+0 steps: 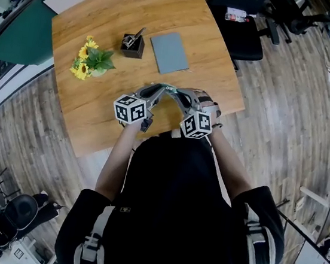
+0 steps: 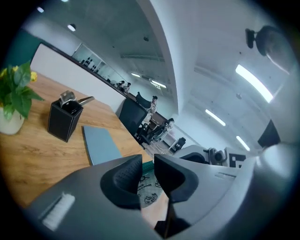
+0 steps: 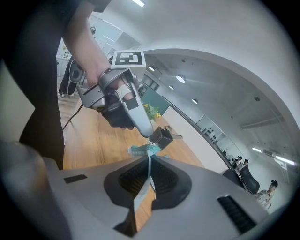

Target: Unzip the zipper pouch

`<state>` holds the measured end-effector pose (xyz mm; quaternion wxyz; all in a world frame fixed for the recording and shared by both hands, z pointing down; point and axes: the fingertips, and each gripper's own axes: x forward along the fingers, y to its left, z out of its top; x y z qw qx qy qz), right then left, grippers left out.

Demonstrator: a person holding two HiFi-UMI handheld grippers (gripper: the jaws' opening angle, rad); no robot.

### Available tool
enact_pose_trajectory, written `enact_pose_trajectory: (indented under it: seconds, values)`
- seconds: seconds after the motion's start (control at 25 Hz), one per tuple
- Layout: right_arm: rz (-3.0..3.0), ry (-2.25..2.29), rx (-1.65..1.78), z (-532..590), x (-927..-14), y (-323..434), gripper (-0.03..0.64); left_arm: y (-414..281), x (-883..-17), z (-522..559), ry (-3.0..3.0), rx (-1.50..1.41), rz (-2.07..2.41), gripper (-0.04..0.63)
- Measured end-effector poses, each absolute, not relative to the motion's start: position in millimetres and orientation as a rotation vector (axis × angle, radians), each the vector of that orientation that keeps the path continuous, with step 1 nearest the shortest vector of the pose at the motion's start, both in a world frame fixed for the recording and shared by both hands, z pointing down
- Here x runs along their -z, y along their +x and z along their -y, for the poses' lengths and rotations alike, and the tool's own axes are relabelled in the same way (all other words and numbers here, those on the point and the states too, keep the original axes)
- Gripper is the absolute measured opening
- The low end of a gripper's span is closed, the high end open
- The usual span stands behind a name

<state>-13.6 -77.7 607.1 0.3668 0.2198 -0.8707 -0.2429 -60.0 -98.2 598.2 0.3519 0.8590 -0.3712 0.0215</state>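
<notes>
The zipper pouch is up in the air, well apart from the black holder and on the person's side of it, over the desk close to its near edge. The right tongs are clamped flat on a thin edge of the pouch, with the fabric running straight up out of the closed pads. The left tongs stand at a narrow gap. The pouch's printed white face and green border show in and behind that gap, but the pads do not visibly press on it, so I judge them not yet gripping. Seen from the right gripper view, the pouch's long axis runs directly away from the right tongs to a teal end, and the tip of the left gripper sits right at that end. The zipper line therefore lies between the two hands, roughly level, with the left hand the nearer one to the teal end. The slider itself is too small to pick out. The coming move probably turns on this: the right side anchors one end while the left must pinch the pull and draw it along that axis, not across it. A grey notebook lies just beside the holder and a pot of yellow flowers stands near the holder's other side, both clear of the work.
</notes>
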Motion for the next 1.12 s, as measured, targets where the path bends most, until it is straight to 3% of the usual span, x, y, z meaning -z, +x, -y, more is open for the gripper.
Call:
enact_pose_trajectory:
  seconds: [0.28, 0.6, 1.12]
  values:
    - [2.241, 0.558, 0.630, 71.5, -605.7, -11.8, 0.017, -65.0, -593.3, 101.7, 1.926, 0.399, 0.780, 0.096]
    - [2.239, 0.559, 0.625, 72.0, -609.4, -13.0, 0.017, -53.9, -595.6, 98.5, 1.791, 0.517, 0.642, 0.118]
    - [2.231, 0.585, 0.610, 76.8, -610.6, -11.1, 0.017, -45.2, -592.5, 95.7, 1.900, 0.409, 0.620, 0.121]
